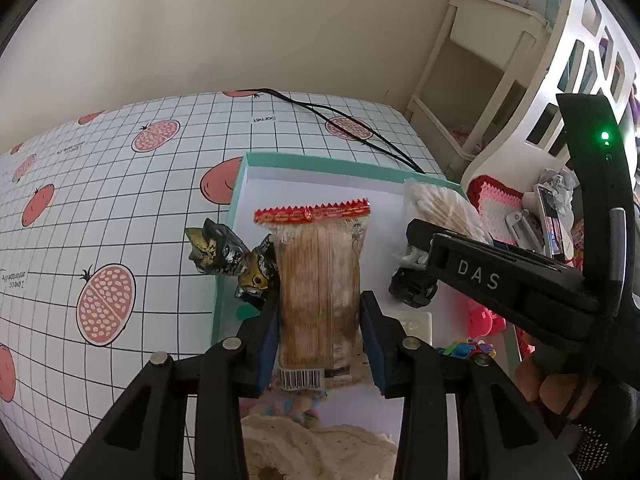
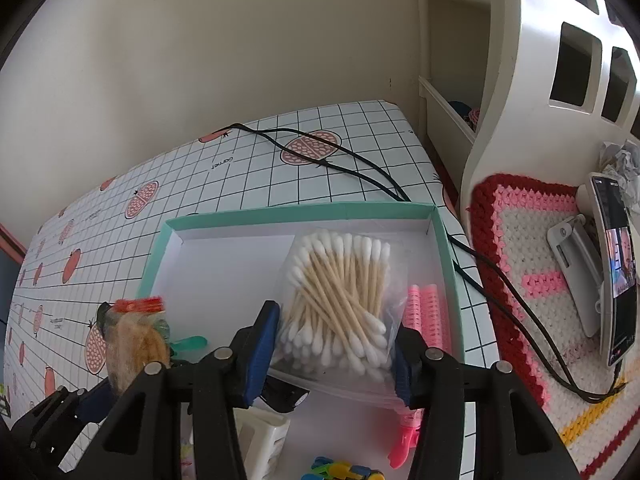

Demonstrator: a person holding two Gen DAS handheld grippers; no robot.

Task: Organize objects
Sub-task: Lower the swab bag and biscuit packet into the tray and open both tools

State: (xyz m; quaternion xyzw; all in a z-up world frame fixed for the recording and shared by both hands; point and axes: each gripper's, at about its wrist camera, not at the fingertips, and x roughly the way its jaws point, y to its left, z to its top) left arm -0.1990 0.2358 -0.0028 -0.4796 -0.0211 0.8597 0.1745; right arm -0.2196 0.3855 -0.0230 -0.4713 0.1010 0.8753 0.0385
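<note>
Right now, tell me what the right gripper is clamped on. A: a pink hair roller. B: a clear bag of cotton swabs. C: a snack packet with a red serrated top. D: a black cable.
B: in the right wrist view the right gripper has its blue pads pressed against both sides of the clear bag of cotton swabs, above the mint-edged box.

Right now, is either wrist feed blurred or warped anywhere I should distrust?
Left wrist view: sharp; the tablecloth grid bows strongly toward the edges. Right wrist view: the cotton swabs are crisp, but the cracker packet at lower left is smeared; dark corners in both.
</note>
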